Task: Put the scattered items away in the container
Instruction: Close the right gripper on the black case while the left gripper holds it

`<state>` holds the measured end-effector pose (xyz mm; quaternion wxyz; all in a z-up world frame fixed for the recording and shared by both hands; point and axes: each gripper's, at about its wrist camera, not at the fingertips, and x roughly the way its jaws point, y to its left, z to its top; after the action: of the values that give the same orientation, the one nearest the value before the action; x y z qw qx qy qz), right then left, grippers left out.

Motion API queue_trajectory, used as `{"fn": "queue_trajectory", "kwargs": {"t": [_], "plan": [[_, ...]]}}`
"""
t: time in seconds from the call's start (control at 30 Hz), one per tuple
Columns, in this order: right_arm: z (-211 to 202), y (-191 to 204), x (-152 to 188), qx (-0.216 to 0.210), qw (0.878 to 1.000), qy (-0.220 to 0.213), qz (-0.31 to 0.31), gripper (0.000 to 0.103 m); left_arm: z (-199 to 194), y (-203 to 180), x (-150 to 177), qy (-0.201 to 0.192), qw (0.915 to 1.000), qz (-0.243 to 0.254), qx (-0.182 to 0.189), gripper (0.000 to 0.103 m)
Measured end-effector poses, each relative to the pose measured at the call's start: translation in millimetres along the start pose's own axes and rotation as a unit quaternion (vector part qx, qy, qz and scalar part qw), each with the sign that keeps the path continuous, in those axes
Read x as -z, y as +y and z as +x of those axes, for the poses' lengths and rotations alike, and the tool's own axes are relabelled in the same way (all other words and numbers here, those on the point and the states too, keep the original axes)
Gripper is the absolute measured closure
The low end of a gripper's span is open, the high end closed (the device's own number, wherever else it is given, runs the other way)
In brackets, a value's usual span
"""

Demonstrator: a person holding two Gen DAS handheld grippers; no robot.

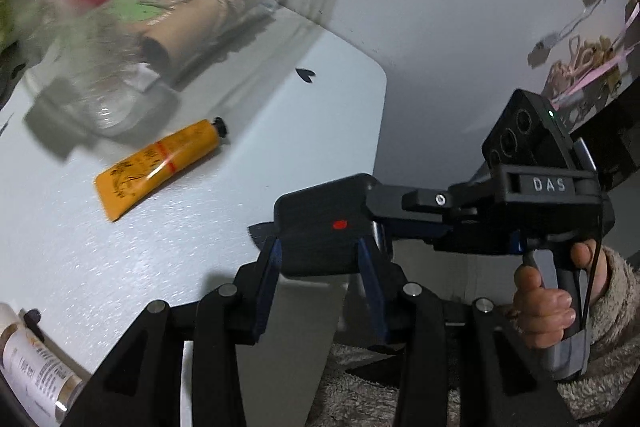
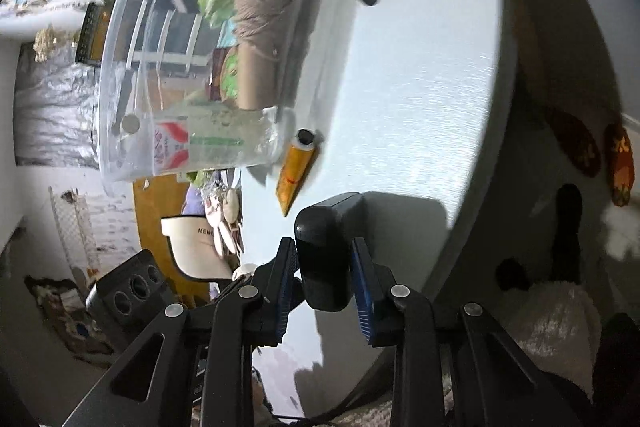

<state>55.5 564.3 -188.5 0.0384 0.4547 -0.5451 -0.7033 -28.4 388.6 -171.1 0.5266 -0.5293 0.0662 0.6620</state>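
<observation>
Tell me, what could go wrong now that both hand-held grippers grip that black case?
1. The left hand-held gripper and the right hand-held gripper both clamp the black case; uneven pulling could twist it loose.
2. It seems to hang near the table edge, so a slip might send it off.
3. The clear container already holds a twine roll and more; the case might not settle in.

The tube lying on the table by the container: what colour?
Orange-yellow tube with red bands and a black cap; clearest in the left wrist view.
</observation>
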Motion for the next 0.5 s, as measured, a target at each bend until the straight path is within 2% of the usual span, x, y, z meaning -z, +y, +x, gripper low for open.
{"fn": "queue_trajectory", "kwargs": {"t": [0.13, 0.27, 0.5], "plan": [[11.9, 20.4, -3.1, 0.023, 0.999, 0.017, -0.024, 0.074, -14.2, 3.9, 6.2, -0.014, 0.9999, -0.001, 0.004, 0.063], [25.5, 43.9, -0.6, 0.079, 0.994, 0.029, -0.072, 0.074, -15.4, -10.2, 12.5, -0.022, 0.999, 0.038, -0.007, 0.063], [34.6, 58.4, -1.7, 0.12, 0.988, 0.04, -0.092, 0.074, 0.0, -13.0, 18.7, -0.046, 0.9955, 0.064, -0.054, 0.063]]}}
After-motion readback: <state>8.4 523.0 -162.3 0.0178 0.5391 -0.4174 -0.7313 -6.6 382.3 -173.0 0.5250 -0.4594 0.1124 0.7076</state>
